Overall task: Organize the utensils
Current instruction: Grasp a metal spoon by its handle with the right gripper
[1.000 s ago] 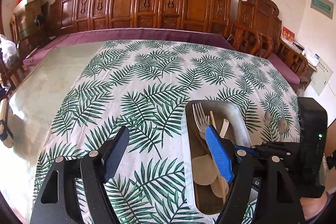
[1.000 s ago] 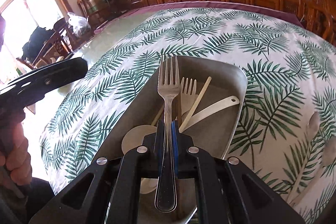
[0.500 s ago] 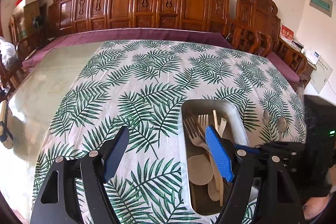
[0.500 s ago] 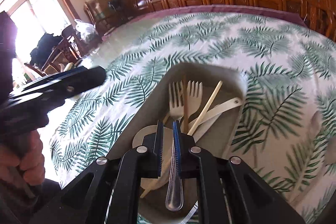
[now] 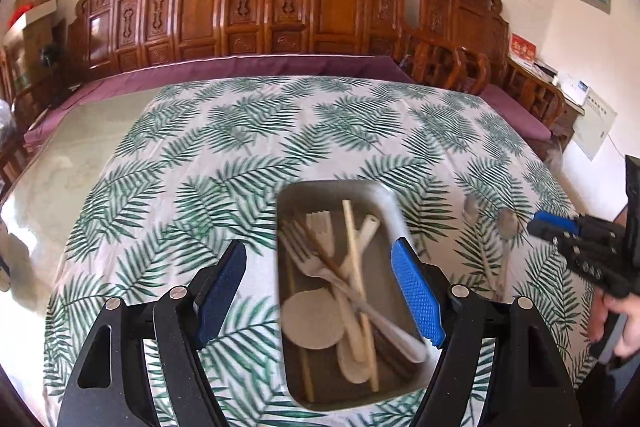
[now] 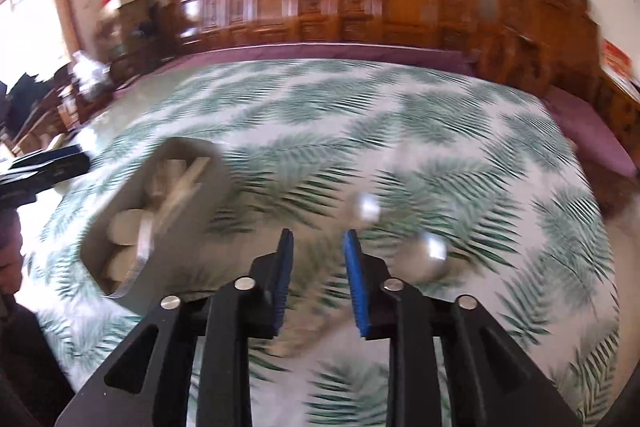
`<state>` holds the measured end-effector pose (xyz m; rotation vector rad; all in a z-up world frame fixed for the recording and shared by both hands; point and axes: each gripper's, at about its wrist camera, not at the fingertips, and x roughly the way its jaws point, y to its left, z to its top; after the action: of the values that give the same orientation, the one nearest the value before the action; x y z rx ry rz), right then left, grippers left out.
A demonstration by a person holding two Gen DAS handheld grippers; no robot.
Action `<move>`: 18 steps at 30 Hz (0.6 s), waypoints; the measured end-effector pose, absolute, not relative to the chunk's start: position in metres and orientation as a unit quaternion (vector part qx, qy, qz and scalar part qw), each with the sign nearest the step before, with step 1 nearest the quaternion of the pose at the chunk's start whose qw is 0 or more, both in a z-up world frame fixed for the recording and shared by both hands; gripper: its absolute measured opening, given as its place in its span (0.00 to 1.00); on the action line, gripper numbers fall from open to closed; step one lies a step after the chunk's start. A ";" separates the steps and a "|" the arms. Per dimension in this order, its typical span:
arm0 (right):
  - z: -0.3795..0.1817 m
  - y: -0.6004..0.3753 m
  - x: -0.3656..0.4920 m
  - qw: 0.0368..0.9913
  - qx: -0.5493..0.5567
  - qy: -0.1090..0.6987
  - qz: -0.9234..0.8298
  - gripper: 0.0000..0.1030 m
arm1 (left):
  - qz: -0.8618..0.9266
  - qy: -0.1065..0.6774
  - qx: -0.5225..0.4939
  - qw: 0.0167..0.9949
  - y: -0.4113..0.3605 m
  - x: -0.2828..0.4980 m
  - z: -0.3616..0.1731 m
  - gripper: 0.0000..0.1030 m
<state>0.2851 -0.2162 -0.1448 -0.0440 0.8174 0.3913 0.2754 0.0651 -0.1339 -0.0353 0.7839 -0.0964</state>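
Observation:
A grey tray (image 5: 394,213) on the leaf-print cloth holds a metal fork (image 5: 320,267), pale forks, chopsticks and wooden spoons. It also shows in the blurred right wrist view (image 6: 188,227) at left. My left gripper (image 5: 320,291) is open and empty, hovering over the tray's near half. My right gripper (image 6: 318,279) is open and empty over the cloth right of the tray; it also shows in the left wrist view (image 5: 548,223). Two metal spoons (image 5: 506,227) lie on the cloth to the right, also in the right wrist view (image 6: 430,255).
The table (image 5: 80,155) has a bare glossy strip at left and a purple edge at the back. Carved wooden chairs (image 5: 280,7) line the far side.
My right gripper let go of the metal fork into the tray, opened, and swung right toward the two spoons. My left gripper stayed open and shifted over the tray.

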 end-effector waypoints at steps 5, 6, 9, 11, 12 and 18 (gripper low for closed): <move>-0.169 -0.255 0.292 0.904 -0.001 0.405 0.138 0.49 | -0.064 0.382 -0.008 0.922 0.041 0.272 -0.136 0.70; -0.175 -0.258 0.295 0.902 0.006 0.410 0.134 0.52 | -0.066 0.382 -0.006 0.922 0.037 0.270 -0.137 0.70; -0.189 -0.259 0.301 0.896 0.022 0.425 0.127 0.55 | -0.076 0.381 0.001 0.921 0.022 0.268 -0.138 0.70; -0.197 -0.253 0.302 0.890 0.030 0.437 0.129 0.56 | -0.081 0.383 0.004 0.920 0.016 0.267 -0.139 0.70; -0.201 -0.249 0.303 0.888 0.029 0.440 0.128 0.56 | -0.083 0.383 0.006 0.920 0.014 0.267 -0.140 0.70; -0.210 -0.219 0.301 0.880 0.009 0.460 0.122 0.56 | -0.093 0.386 0.014 0.918 0.006 0.263 -0.142 0.70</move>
<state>0.3014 -0.2193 -0.2097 0.0193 0.9581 0.2551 0.2627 0.0056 -0.1423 0.0279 0.7934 -0.1908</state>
